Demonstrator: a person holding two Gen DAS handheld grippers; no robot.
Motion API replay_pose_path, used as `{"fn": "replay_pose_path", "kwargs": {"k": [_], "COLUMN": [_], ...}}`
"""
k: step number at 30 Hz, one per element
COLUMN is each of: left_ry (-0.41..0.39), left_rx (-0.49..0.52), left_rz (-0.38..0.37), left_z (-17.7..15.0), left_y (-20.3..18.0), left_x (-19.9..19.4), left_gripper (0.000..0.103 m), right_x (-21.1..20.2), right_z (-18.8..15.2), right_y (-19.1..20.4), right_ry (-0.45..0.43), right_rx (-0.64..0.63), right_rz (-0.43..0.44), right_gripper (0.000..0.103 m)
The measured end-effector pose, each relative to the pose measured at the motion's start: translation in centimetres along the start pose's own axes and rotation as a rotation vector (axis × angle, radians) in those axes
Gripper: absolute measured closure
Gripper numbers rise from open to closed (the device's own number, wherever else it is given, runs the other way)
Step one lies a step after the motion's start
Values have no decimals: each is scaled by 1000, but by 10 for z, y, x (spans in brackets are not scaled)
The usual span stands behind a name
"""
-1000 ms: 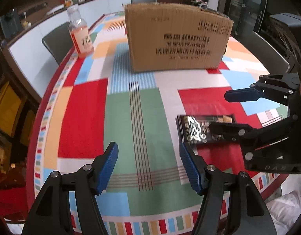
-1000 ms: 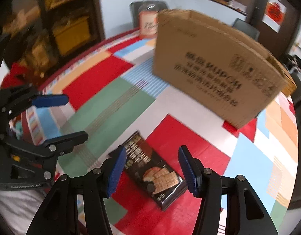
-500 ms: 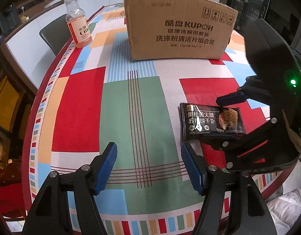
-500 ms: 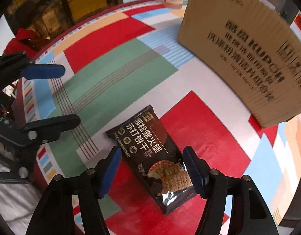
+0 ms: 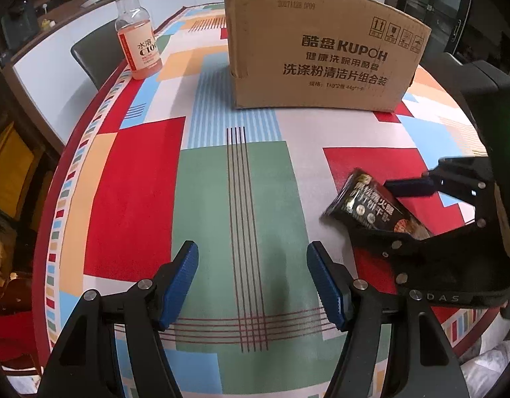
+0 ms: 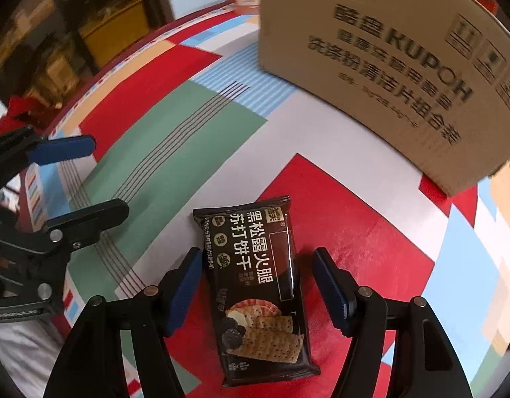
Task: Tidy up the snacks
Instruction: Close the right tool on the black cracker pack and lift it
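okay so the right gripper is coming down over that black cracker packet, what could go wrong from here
1. The cracker packet lies flat on the table, so the right gripper, open and straddling it, may scrape the cloth or just push it instead of pinching it.
2. The jaws have just been closing; squeezing hard could crush the crackers.
3. The left gripper hangs open close by, so the two could bump.

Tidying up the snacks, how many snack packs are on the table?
1: the cracker pack, flat between the right gripper's open jaws. The box may hide more.
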State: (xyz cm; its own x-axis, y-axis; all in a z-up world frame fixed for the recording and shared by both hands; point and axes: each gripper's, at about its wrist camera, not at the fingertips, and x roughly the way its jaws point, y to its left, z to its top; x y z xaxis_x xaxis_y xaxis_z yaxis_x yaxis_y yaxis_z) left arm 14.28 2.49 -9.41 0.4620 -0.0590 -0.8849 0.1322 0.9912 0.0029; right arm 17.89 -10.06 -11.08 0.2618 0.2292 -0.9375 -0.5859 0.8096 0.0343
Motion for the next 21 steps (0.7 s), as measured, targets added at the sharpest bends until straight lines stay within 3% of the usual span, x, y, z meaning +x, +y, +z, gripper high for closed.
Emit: {"fn": "replay_pose_path", "kwargs": {"k": [1,7,21], "left_ry": [0,-18,-115], "left_rx": [0,-1,34], "left_rz": [1,2,-11], "left_z": [1,5,21], "left_y": [0,0,-10], "left_x": [1,-2,-28], "left_gripper": [36,36,36], "right_x": [0,-4,-49], "right_z": [-1,-8,-17], "right_y": [0,-3,-20], "right_ry": [-4,-30,-176], "right_rx": [9,70,202], "right_rz": [-2,-27,-72], "right_gripper": [47,52,53]}}
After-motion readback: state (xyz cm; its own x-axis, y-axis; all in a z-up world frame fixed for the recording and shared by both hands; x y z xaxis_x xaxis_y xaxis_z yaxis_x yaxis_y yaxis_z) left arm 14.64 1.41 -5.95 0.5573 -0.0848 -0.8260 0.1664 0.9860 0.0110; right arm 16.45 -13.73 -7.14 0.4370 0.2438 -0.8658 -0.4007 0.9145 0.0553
